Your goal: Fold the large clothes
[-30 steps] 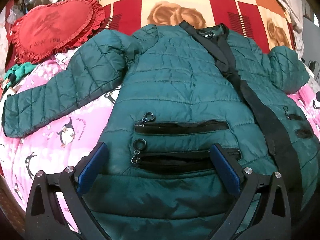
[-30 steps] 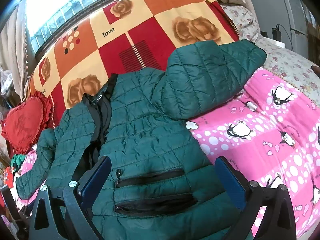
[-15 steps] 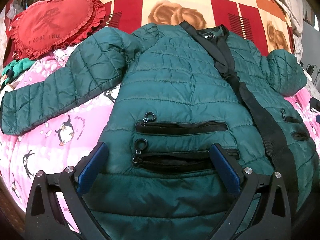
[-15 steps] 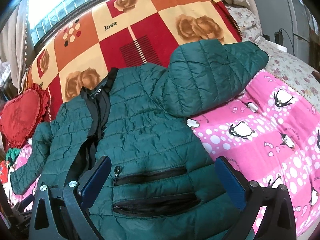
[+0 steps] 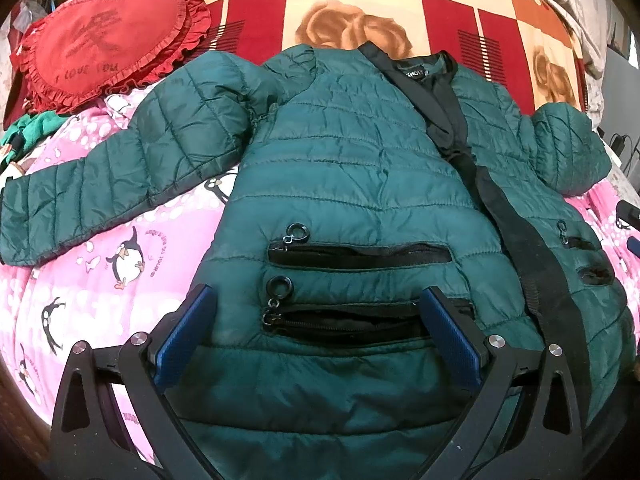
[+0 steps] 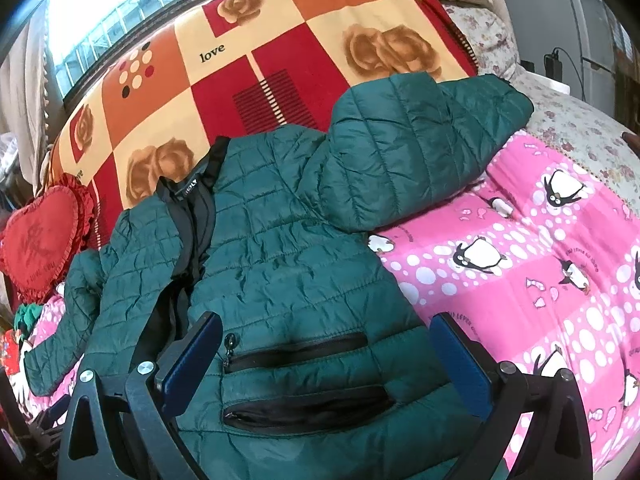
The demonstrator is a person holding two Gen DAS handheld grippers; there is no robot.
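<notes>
A dark green quilted jacket (image 5: 352, 168) lies front up on the bed, black placket down its middle, zip pockets near the hem. Its one sleeve (image 5: 100, 176) stretches out over the pink quilt; the other sleeve (image 6: 420, 148) lies folded back on itself by the shoulder. My left gripper (image 5: 316, 332) is open, its blue pads either side of the lower zip pocket (image 5: 344, 320), just above the fabric. My right gripper (image 6: 328, 364) is open over the other front panel's pockets (image 6: 296, 352). The jacket (image 6: 280, 248) fills the middle of the right wrist view.
A pink penguin quilt (image 6: 520, 264) covers the bed. A red and orange checked blanket (image 5: 360, 4) lies behind the jacket. A red heart cushion (image 5: 104, 44) sits at the back left, green cloth (image 5: 36, 130) beside it. Dark small objects (image 5: 628, 212) lie at the right edge.
Both grippers have drifted slightly, shifting the views a little; the jacket has not moved. Both stay open.
</notes>
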